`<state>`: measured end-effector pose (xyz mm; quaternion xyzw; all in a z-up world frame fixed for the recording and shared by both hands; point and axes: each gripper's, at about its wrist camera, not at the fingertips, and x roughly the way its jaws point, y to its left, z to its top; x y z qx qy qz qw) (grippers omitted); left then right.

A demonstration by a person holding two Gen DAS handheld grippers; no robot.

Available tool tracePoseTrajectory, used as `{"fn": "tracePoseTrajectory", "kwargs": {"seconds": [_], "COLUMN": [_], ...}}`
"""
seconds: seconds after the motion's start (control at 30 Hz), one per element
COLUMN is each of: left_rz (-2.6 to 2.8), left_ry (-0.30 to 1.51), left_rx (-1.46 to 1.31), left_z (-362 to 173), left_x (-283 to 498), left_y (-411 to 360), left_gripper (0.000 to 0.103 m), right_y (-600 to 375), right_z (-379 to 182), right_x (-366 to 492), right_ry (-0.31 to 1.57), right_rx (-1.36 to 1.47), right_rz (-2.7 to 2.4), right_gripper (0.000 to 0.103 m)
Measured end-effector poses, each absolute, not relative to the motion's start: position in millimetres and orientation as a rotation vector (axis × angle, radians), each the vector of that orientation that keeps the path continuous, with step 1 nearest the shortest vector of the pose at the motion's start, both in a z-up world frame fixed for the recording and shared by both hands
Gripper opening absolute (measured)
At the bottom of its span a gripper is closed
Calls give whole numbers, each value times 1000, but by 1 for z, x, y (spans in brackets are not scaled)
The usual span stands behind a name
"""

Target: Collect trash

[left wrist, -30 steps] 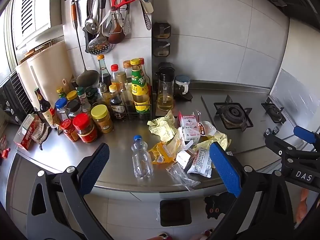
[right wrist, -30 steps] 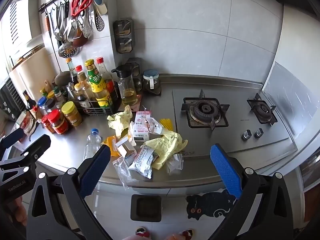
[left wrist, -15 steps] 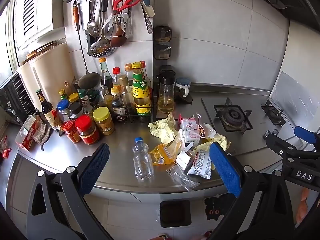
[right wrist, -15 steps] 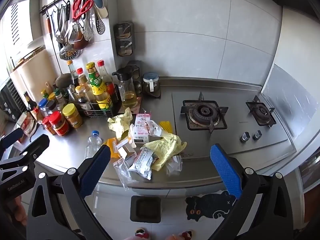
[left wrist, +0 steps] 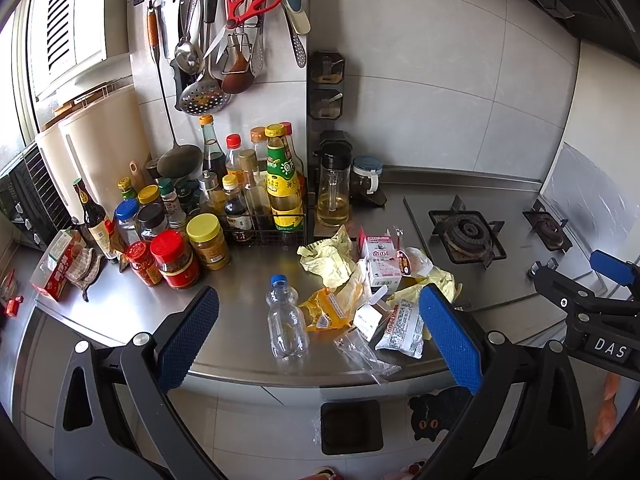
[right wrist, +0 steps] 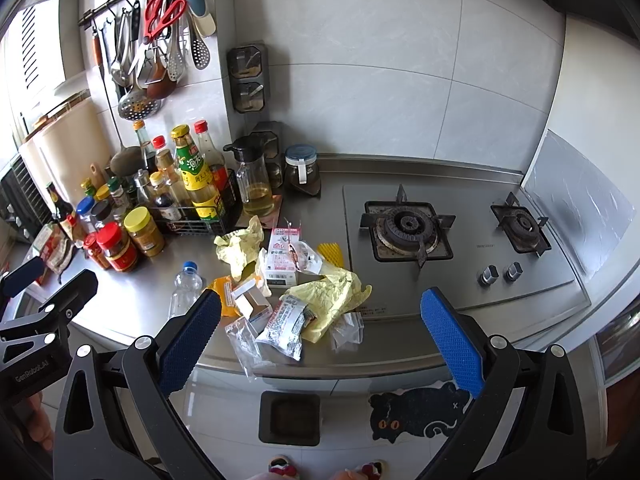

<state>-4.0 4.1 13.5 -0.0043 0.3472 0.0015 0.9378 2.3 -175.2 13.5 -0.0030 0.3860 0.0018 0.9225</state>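
A pile of trash lies near the front edge of the steel counter [left wrist: 240, 280]: an empty clear plastic bottle [left wrist: 286, 322] with a blue cap, crumpled yellow paper [left wrist: 328, 258], a pink-and-white carton [left wrist: 382, 260], an orange wrapper [left wrist: 326, 310], a silver snack packet [left wrist: 402, 328] and clear plastic film [left wrist: 362, 350]. The same pile shows in the right wrist view, with the bottle [right wrist: 186, 288] and the packet [right wrist: 286, 326]. My left gripper [left wrist: 316, 338] is open and empty in front of the counter. My right gripper [right wrist: 320, 338] is open and empty, also off the counter's edge.
Sauce bottles and jars [left wrist: 176, 256] crowd the back left of the counter. A gas hob [right wrist: 412, 228] sits to the right. A small black bin [right wrist: 290, 416] stands on the floor below the counter's edge, beside a black cat mat [right wrist: 416, 410]. Utensils [left wrist: 232, 40] hang on the wall.
Both grippers have eased back and slightly upward, so the counter and trash pile sit a little lower and farther in view. Both stay open. Nothing on the counter has moved.
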Motion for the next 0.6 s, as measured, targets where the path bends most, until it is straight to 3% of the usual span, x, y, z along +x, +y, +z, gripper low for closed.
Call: {"fn": "tracePoseTrajectory", "kwargs": {"seconds": [0.6], "left_rz": [2], "left_ry": [717], "left_rx": [-4], "left_z": [8], "left_x": [5], "left_y": [8], "left_gripper": [95], "right_y": [-178], "right_z": [12], "right_x": [9], "right_ry": [796], "right_rx": [-12], "right_rz": [-2], "right_gripper": [100]}}
